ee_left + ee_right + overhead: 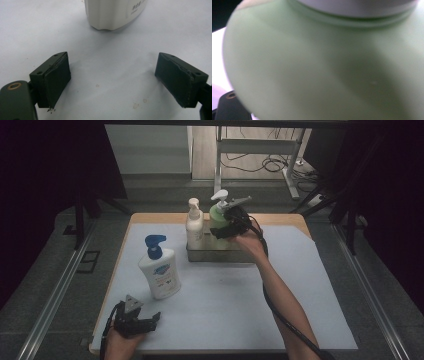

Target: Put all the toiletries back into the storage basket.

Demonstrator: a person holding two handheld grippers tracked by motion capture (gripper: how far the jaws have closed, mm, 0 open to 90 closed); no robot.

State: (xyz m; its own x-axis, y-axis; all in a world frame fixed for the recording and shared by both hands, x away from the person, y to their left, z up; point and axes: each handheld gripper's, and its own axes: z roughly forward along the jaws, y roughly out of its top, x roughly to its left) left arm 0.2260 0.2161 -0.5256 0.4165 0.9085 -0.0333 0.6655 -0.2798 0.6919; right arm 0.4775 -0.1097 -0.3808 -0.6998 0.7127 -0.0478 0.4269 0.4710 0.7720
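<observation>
Right gripper point(227, 227) clasping green bottle point(324, 70), metal tray point(220, 254)

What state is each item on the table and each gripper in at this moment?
Green pump bottle: upright in the metal tray, gripped by the right gripper.
Cream pump bottle: upright in the tray, untouched.
White bottle with blue pump: upright on the mat, outside the tray.
Metal tray: on the mat, holding two bottles.
Right gripper: closed on the green bottle.
Left gripper: open, nothing between its jaws, low over the mat.
</observation>
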